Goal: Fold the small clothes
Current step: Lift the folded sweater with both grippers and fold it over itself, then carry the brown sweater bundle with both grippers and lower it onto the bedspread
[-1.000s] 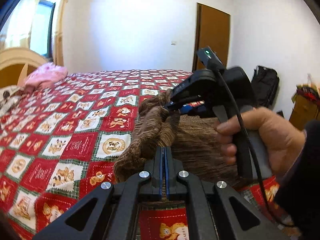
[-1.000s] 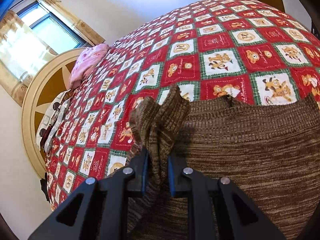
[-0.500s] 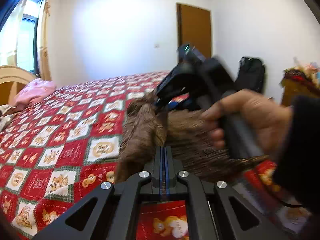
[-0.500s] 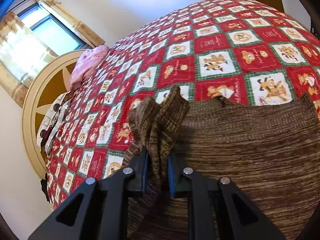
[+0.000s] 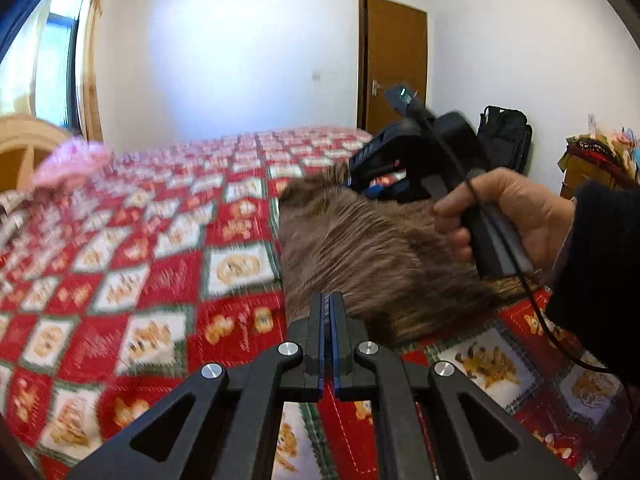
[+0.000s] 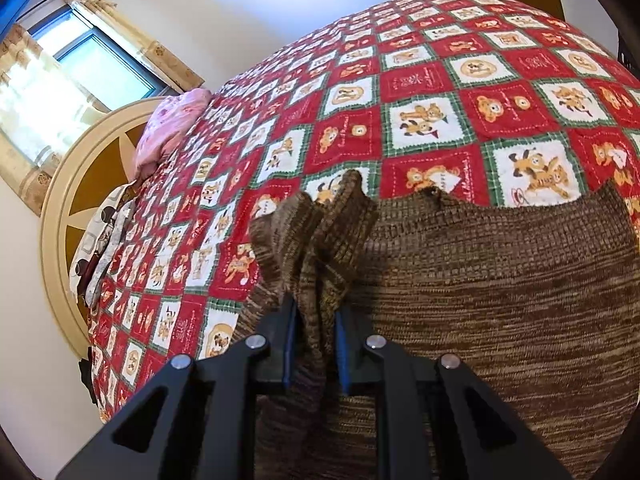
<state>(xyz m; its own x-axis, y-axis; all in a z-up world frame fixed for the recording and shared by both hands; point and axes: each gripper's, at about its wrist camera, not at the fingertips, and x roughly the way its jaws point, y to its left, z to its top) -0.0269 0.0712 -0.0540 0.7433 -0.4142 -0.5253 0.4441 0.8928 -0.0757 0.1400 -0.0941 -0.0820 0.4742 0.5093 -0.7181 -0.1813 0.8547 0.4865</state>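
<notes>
I'm pinching the brown knit [image 6: 500,300] in both: right gripper [image 6: 314,344] clamping a bunched corner, left gripper [image 5: 329,320] closed on its edge; soft, floppy, light; I'm gripping edges, not mid-panel.

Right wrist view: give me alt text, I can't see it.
The right gripper pinches a bunched fold of a brown knit garment spread on a red patchwork quilt. A pink bundle lies by the round headboard.
</notes>
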